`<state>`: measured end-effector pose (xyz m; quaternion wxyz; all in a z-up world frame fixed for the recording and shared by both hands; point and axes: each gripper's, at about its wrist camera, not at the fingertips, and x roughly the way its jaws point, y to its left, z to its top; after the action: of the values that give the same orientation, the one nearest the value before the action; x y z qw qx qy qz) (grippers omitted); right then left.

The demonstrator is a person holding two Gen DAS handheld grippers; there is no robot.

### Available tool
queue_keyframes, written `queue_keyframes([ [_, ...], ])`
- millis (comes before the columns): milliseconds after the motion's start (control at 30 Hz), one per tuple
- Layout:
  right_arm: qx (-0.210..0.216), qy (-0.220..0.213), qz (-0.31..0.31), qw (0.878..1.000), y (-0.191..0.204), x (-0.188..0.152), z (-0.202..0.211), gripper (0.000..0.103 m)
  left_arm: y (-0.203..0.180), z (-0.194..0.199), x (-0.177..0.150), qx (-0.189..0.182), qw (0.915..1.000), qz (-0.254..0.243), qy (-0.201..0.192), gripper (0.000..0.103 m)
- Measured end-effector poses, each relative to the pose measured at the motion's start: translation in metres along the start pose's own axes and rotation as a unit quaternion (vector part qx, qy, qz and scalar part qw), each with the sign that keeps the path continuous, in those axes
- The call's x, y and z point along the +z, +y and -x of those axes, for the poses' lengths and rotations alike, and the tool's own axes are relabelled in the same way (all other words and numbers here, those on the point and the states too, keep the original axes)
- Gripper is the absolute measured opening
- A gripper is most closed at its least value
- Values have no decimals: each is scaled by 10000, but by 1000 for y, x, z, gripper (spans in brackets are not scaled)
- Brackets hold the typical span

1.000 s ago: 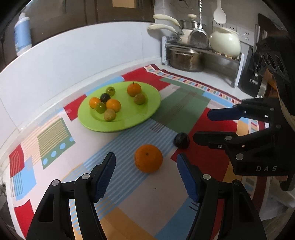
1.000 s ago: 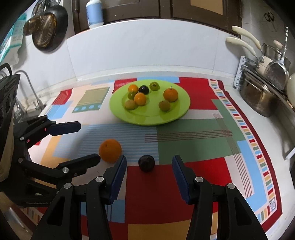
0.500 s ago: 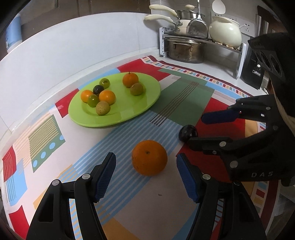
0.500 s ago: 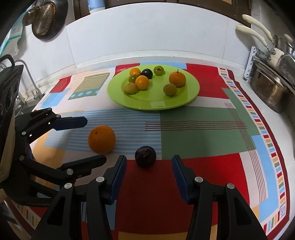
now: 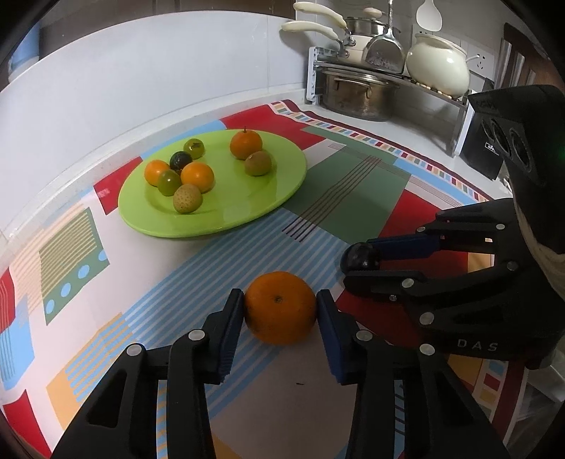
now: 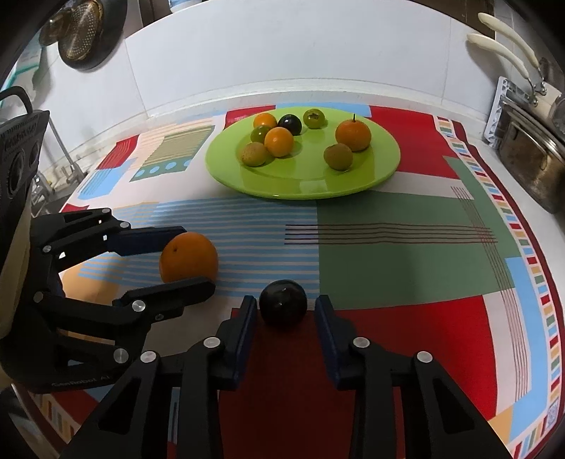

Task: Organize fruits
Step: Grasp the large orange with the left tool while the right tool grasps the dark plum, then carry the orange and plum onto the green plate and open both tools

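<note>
A large orange [image 5: 280, 307] lies on the patterned mat between the blue pads of my left gripper [image 5: 280, 303]. Its jaws are closing and both pads touch the fruit's sides. Seen in the right wrist view, the left gripper [image 6: 192, 259] has the orange [image 6: 189, 257] pinched. A small dark round fruit [image 6: 282, 305] sits between the pads of my right gripper [image 6: 284, 303], whose jaws are closing tight around it. The left wrist view shows the right gripper [image 5: 360, 263] clamped on the dark fruit [image 5: 360, 256]. Beyond them, a green plate [image 5: 240, 204] [image 6: 303, 180] holds several small fruits.
The colourful mat [image 6: 406, 247] covers a white counter that ends at a white wall. A metal rack with a steel pot [image 5: 356, 95] and a cream pot [image 5: 438, 67] stands at the far right, with a black box [image 5: 483, 151] next to it. A colander [image 6: 84, 31] hangs far left.
Both grippers have come down and forward onto the loose fruits. Their jaws, wide apart before, have closed in: left on the orange, right on the dark fruit.
</note>
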<state>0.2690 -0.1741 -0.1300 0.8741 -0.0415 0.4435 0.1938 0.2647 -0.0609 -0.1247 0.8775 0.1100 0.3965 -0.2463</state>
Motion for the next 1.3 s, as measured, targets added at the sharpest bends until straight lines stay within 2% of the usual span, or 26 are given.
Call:
queue_keyframes([
  [67, 41, -7, -36, 10000, -1, 0, 1, 28, 0, 0, 0, 4, 10000, 17, 14, 41],
  [633, -21, -416, -343, 9985, 8, 4, 35, 28, 2, 34, 5, 126, 9995, 280, -107, 41],
  [1300, -223, -1077, -405, 9931, 29, 22, 92, 28, 5, 93, 31, 163, 9958, 103, -893, 41],
])
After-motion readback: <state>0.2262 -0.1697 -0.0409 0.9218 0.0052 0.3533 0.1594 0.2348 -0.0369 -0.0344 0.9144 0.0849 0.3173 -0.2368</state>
